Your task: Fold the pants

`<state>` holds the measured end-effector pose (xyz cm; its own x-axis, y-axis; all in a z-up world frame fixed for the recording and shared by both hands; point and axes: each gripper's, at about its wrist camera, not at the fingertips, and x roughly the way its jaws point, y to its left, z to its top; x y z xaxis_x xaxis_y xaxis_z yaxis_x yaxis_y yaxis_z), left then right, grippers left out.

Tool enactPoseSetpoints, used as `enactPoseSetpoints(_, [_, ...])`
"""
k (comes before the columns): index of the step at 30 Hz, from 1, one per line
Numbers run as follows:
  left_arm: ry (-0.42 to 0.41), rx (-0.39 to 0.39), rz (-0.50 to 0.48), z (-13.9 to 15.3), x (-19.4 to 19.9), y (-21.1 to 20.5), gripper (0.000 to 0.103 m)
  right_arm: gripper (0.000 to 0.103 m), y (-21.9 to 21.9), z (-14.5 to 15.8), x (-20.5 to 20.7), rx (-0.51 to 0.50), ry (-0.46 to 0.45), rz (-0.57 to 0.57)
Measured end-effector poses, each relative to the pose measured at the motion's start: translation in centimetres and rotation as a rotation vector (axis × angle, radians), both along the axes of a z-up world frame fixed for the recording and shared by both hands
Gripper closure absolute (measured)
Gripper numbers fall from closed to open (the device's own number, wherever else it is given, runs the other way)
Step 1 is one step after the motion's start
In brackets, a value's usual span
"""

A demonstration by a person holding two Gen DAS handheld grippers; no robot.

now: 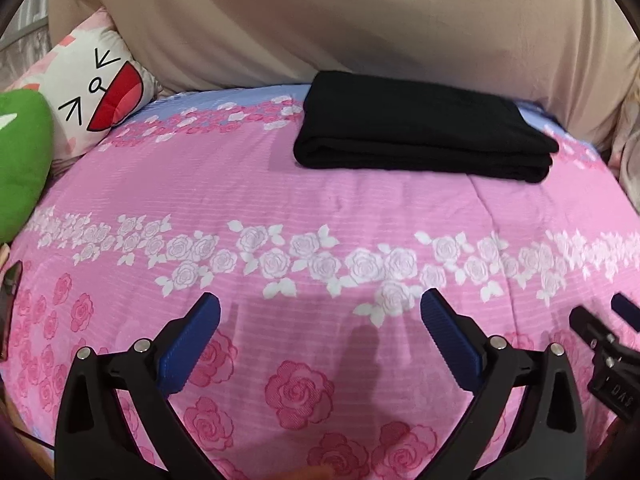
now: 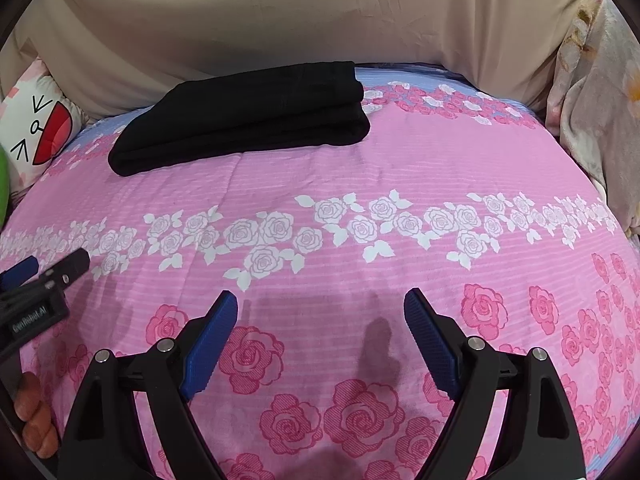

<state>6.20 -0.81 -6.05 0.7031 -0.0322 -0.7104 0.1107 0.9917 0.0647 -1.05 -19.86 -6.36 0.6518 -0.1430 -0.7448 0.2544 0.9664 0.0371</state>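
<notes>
The black pants (image 1: 424, 128) lie folded into a thick flat rectangle at the far side of the pink rose-print bedspread (image 1: 320, 208), close to the beige wall. They also show in the right wrist view (image 2: 248, 116). My left gripper (image 1: 320, 312) is open and empty, hovering over the near part of the bedspread, well short of the pants. My right gripper (image 2: 320, 308) is open and empty too, over the bedspread (image 2: 400, 168). The right gripper (image 1: 612, 320) shows at the right edge of the left wrist view, and the left gripper (image 2: 44, 268) at the left edge of the right wrist view.
A white cartoon-face pillow (image 1: 100, 92) and a green plush (image 1: 20, 168) sit at the far left. A beige cloth-covered backrest (image 1: 360, 20) rises behind the pants. A floral blanket (image 2: 600, 100) is piled at the right. A dark phone-like object (image 1: 10, 304) lies at the left edge.
</notes>
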Motion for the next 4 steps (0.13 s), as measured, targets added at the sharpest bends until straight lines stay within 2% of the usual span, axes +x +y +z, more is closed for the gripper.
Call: enactPoseSetpoints(4, [-0.006, 0.048, -0.026, -0.11, -0.28, -0.91, 0.005, 0.02, -0.02, 0.0, 0.02, 0.0, 0.0, 0.001])
